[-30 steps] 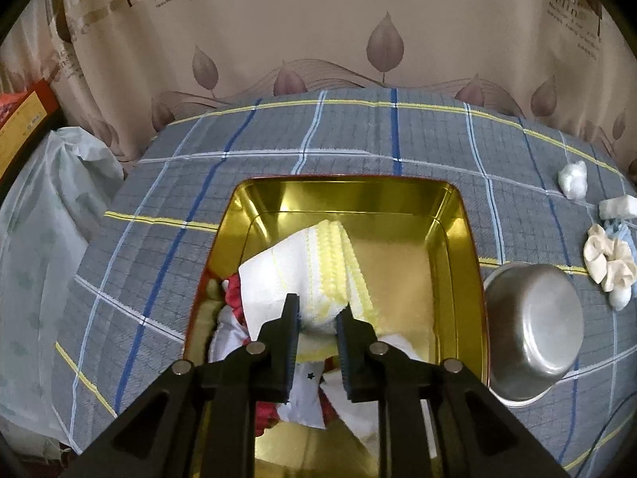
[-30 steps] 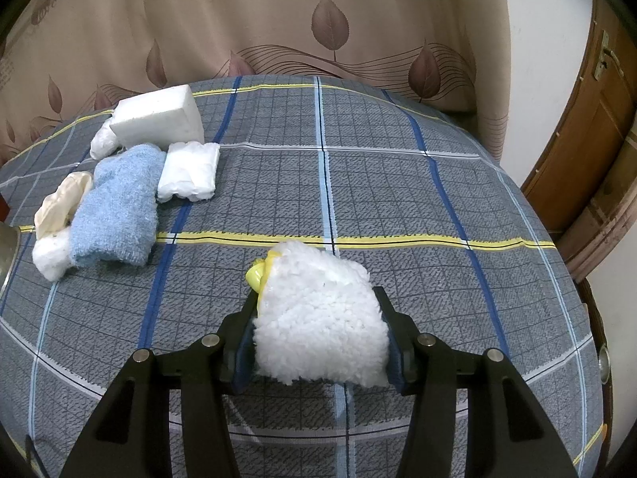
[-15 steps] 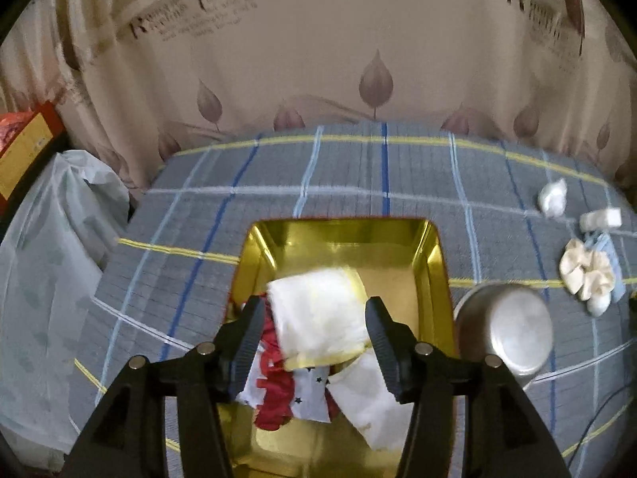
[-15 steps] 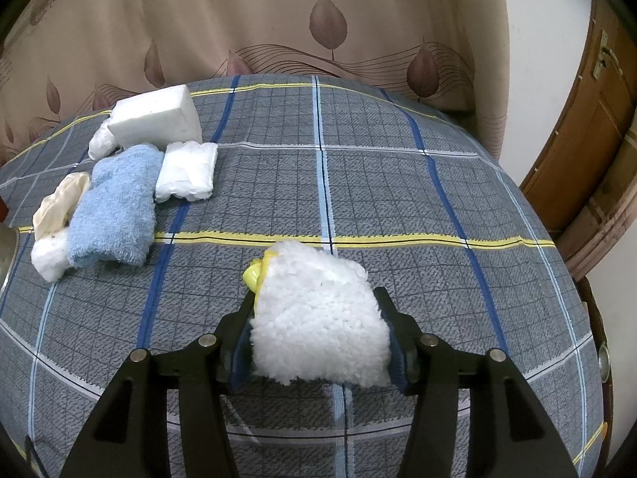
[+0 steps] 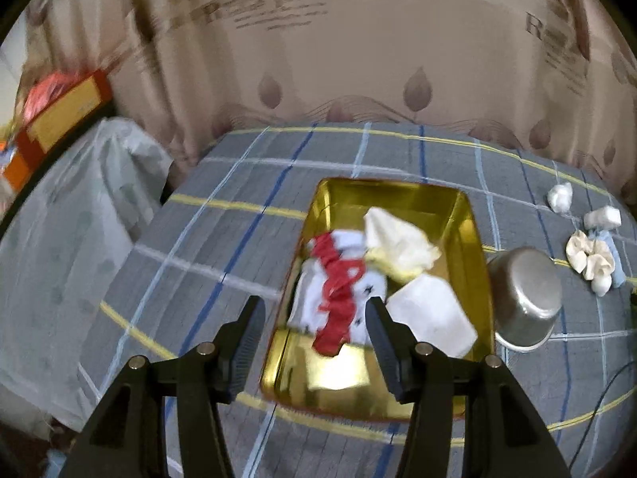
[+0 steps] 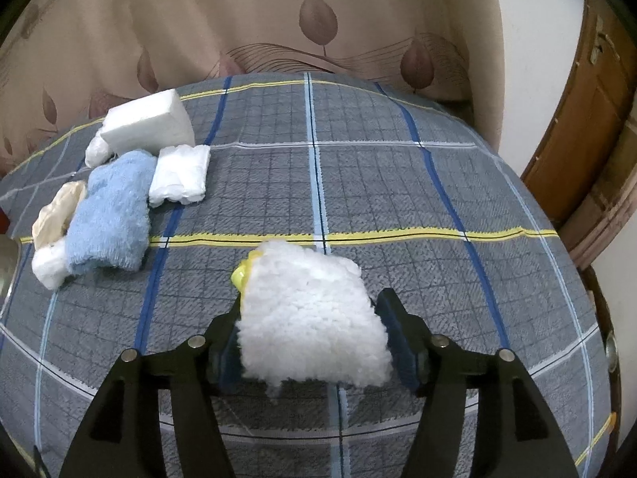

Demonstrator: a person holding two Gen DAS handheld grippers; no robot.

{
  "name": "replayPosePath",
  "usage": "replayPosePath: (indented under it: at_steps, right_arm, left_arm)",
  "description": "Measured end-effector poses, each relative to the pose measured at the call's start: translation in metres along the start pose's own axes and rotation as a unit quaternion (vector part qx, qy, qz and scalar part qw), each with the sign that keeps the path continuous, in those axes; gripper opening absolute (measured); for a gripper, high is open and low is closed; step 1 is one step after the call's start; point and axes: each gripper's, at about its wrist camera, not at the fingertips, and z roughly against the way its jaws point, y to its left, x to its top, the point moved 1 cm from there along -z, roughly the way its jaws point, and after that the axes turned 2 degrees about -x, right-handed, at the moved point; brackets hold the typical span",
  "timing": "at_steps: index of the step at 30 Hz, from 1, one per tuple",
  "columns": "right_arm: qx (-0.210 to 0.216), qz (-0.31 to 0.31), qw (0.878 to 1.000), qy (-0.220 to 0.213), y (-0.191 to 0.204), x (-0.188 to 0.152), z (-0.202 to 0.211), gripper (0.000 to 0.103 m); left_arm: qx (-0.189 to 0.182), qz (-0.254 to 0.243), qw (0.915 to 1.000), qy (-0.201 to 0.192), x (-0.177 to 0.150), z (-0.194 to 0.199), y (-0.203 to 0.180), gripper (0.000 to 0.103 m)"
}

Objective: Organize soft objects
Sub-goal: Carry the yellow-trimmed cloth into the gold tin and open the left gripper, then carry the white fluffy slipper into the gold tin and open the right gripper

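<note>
Plaid cloth [image 5: 223, 239] covers the worktop, and on it sits a gold tray [image 5: 471, 239] holding a white-and-yellow cloth [image 5: 398, 245], a red-and-white cloth [image 5: 338, 290] and a folded white piece [image 5: 432, 316]. Left hand-held gripper [image 5: 312, 342] hangs above the tray's near end, fingers wide apart and empty. Right of the tray stands a steel bowl [image 5: 525, 298]. Right hand-held gripper [image 6: 310, 342] is opening; a fluffy white pad [image 6: 310, 314] lies between its fingers, a gap showing at the right finger.
</note>
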Motion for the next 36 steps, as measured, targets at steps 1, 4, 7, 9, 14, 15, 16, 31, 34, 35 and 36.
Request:
replayPosePath:
  at_steps: [1,4,7,9,14,15,16,31,34,35,36]
  right_arm:
    - [-0.003,0.002,1.000,0.000,0.001,0.000,0.000,0.059]
    - [-0.012,0.006,1.000,0.003,0.005,0.001,0.002,0.058]
    - [-0.015,0.005,1.000,0.002,0.009,0.000,0.005,0.050]
    - [-0.022,0.013,1.000,0.002,0.015,0.000,0.008,0.043]
    - [-0.030,0.012,0.999,0.008,0.026,-0.002,0.020,0.038]
    - [-0.025,0.009,1.000,0.008,0.029,-0.001,0.024,0.038]
    - [-0.018,0.005,1.000,0.008,0.033,-0.001,0.030,0.038]
    - [0.128,0.100,0.986,-0.030,0.199,0.018,0.116,0.038]
    - [0.160,0.132,0.978,-0.028,0.245,0.012,0.128,0.038]
    - [0.171,0.145,0.974,-0.027,0.262,0.009,0.132,0.038]
    - [0.178,0.160,0.971,-0.028,0.279,0.006,0.136,0.038]
  left_arm:
    - [0.000,0.012,0.9999,0.001,-0.004,0.000,0.006,0.054]
    - [0.005,0.038,0.9993,0.000,-0.016,0.001,0.023,0.054]
    - [0.015,0.060,0.9981,0.005,-0.024,0.000,0.036,0.054]
    - [0.021,0.077,0.9968,0.005,-0.030,-0.001,0.044,0.054]
    - [0.020,0.089,0.9957,0.012,-0.040,-0.008,0.052,0.054]
    - [0.019,0.093,0.9954,0.012,-0.041,-0.009,0.053,0.054]
    - [0.018,0.095,0.9952,0.011,-0.042,-0.009,0.055,0.054]
    - [0.032,0.132,0.9905,0.020,-0.049,-0.009,0.086,0.054]
    - [0.036,0.134,0.9899,0.027,-0.050,-0.007,0.093,0.054]
    - [0.033,0.137,0.9897,0.027,-0.050,-0.005,0.095,0.054]
    - [0.032,0.139,0.9895,0.027,-0.049,-0.003,0.097,0.054]
